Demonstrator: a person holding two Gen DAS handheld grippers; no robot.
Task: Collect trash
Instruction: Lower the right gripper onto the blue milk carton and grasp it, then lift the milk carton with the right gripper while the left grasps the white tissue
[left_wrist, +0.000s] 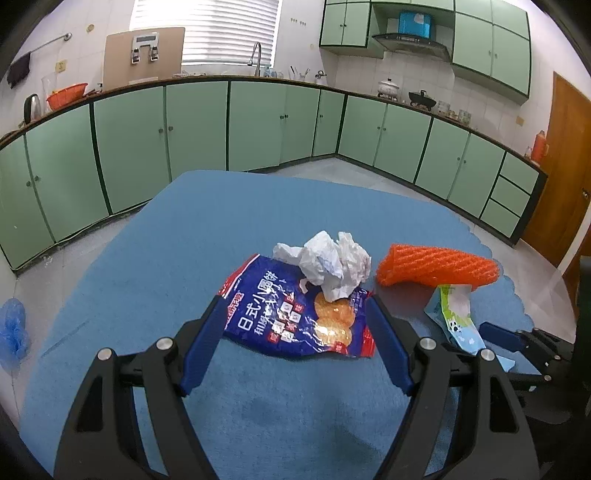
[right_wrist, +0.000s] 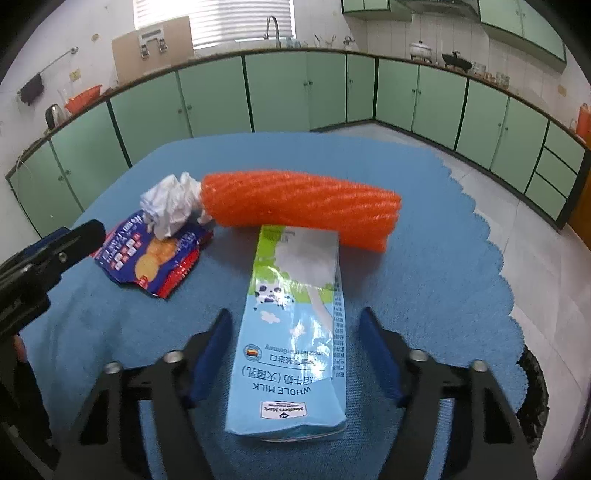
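On the blue tablecloth lies a blue snack bag with crumpled white paper on its far end. My left gripper is open, one finger at each side of the bag. To the right are an orange foam net and a light-blue milk carton. In the right wrist view the milk carton lies flat between the fingers of my right gripper, which is open with a gap showing on both sides. Behind the carton lie the orange foam net, the crumpled paper and the snack bag.
The round table's scalloped cloth edge drops off to a tiled floor on the right. Green cabinets line the far walls. A blue plastic bag lies on the floor at the left. The left gripper's finger reaches in from the left edge.
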